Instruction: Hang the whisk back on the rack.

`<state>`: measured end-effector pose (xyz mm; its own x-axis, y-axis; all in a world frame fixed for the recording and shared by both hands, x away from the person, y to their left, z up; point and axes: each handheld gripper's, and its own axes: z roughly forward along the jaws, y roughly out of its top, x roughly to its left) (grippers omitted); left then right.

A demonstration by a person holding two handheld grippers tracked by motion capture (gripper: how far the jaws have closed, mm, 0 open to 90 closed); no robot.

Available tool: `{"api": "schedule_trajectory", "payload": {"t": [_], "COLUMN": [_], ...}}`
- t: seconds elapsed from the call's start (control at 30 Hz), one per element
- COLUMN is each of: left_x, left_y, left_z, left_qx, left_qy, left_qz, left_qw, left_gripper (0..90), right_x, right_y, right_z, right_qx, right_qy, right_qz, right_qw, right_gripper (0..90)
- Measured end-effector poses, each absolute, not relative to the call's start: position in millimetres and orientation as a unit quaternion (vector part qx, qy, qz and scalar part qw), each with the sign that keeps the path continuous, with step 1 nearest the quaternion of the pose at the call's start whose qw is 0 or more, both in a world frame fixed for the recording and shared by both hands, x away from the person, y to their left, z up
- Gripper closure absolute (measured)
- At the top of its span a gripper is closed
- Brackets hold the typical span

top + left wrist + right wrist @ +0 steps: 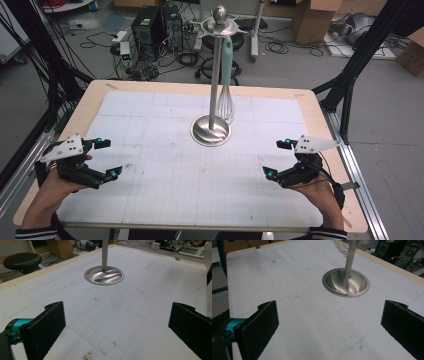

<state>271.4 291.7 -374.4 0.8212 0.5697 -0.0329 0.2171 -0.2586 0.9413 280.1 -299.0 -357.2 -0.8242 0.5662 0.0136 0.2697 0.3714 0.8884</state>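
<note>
A metal stand (pixel 215 75) rises from a round base (pixel 211 131) at the middle of the table. A whisk (pixel 226 102) with a teal handle hangs from the stand's top arms, its wires just above the mat behind the base. My left gripper (pixel 109 158) rests low at the table's left side, open, nothing between its jaws. My right gripper (pixel 276 159) sits at the right side, also open and holding nothing. The left gripper view has the base (pixel 104 275) ahead of its wide-apart gripper (pixel 116 330). The right gripper view has the base (pixel 346 282) ahead of its gripper (pixel 329 327).
A white gridded mat (pixel 165 190) covers the wooden table (pixel 95 92). Beyond the far edge, computer towers (pixel 155 27), cables and cardboard boxes (pixel 312 17) lie on the floor. Black frame posts (pixel 350 85) stand at both sides. A black stool (pixel 22 261) stands off the table.
</note>
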Motion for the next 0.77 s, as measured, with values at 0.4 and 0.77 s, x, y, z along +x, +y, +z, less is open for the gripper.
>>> {"api": "schedule_trajectory", "payload": {"t": [0.4,0.77], "left_x": [270.2,271.2], "left_y": [289.7,283.7], "left_z": [-377.1,-378.6], "left_qx": [0.78,0.785], "left_qy": [0.253,0.25], "left_qz": [0.157,0.152], "left_qw": [0.551,0.546], "left_gripper": [1.7,1.7], "right_x": [271.2,269.3], "right_y": [-307.4,-311.7], "right_z": [-393.0,-394.0], "right_qx": [0.264,0.268], "right_qy": [0.803,0.793], "right_qz": [0.517,0.528], "right_qw": [0.135,0.143], "right_gripper": [0.5,0.4]}}
